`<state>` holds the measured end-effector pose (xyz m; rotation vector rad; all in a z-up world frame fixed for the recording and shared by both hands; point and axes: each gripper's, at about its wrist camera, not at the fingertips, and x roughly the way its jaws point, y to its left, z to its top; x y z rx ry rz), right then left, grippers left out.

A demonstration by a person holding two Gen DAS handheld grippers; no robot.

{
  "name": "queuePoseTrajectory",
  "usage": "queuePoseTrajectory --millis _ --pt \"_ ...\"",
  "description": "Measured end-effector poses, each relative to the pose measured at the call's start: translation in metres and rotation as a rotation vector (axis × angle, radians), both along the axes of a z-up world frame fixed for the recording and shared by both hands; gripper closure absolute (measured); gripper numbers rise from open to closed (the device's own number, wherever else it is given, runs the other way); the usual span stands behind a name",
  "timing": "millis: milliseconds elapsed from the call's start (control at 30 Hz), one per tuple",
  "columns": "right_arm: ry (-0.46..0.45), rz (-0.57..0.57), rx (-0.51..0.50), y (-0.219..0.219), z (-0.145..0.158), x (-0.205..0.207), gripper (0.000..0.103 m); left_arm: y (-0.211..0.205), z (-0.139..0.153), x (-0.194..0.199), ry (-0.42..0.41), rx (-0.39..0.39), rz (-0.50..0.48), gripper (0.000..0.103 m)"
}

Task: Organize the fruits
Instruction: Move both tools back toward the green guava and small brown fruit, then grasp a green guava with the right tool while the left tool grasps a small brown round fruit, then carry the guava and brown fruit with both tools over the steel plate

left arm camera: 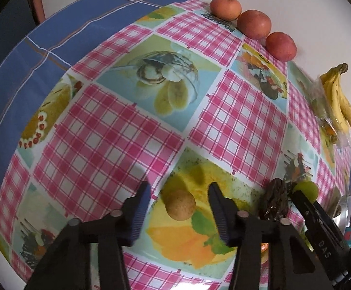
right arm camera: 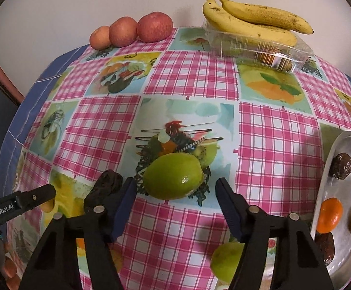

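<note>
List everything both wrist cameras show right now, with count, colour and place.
apples: three, red, row at the far edge
bananas: one bunch, yellow, on the clear tray
clear tray: one, far right
small round fruit: one, tan, between the left jaws, untouched
green fruit: one, ahead of the right jaws, untouched
second green fruit: one, near edge
date: one, dark, beside the green fruit
metal plate: one, right, holding two oranges and two dark fruits
tablecloth: one, pink check
left gripper: black
right gripper: black
</note>
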<state>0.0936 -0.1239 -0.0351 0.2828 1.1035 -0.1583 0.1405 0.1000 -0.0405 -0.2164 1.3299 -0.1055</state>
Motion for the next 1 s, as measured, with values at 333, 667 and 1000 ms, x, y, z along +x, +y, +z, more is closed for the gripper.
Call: queuePoseTrajectory --millis 333,667,1000 --pt "-0.007 0.000 0.017 0.000 -0.007 0.005 0.049 -0.005 -0.001 0.001 -0.008 0.037 -0.027 0.076" --pt "-0.007 0.007 0.030 -0.002 -0.006 0.000 0.050 -0.009 -0.001 0.005 -0.031 0.031 -0.010 0.076" --pt "-0.052 -0.036 0.067 -0.021 0.026 -0.021 0.050 -0.023 0.035 -0.003 -0.136 0.014 -0.020 0.076"
